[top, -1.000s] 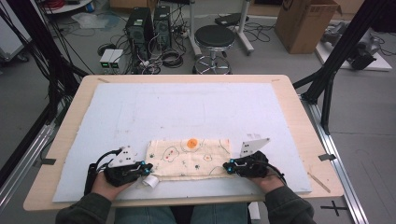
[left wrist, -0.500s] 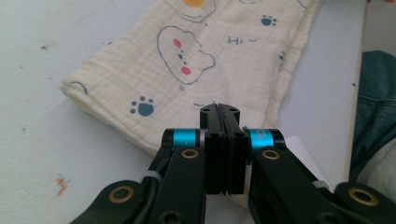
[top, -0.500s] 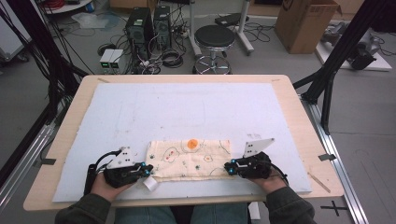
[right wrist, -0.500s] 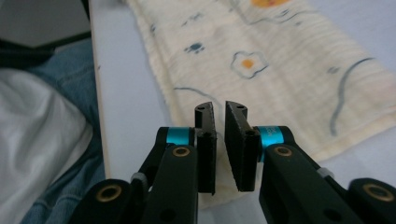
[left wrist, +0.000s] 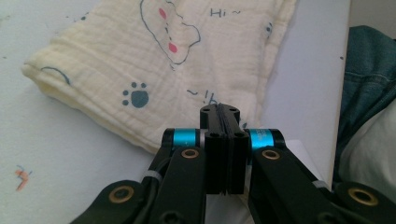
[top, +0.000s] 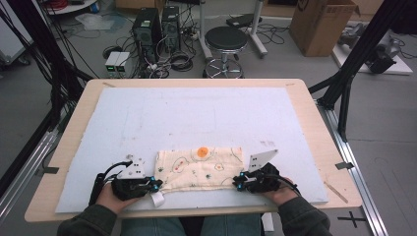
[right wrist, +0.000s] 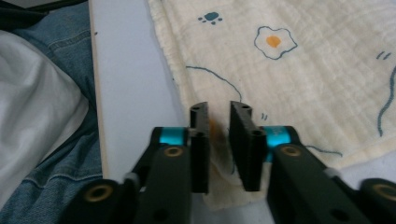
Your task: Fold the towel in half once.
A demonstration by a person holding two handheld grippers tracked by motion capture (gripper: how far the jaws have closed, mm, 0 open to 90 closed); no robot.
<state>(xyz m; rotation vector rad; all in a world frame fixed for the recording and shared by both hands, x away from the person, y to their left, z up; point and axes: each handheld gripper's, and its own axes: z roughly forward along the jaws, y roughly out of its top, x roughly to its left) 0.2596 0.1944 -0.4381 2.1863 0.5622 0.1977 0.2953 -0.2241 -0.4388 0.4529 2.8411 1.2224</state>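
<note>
Cream muslin cloth (top: 199,168), printed with paw marks and a fried egg, lies folded flat on the pale blue mat (top: 196,118) near the table's front edge. Left gripper (top: 153,185) sits at its left corner, jaws pressed together on the cloth's edge. Right gripper (top: 237,181) sits at the right corner, jaws slightly apart astride the cloth's edge.
</note>
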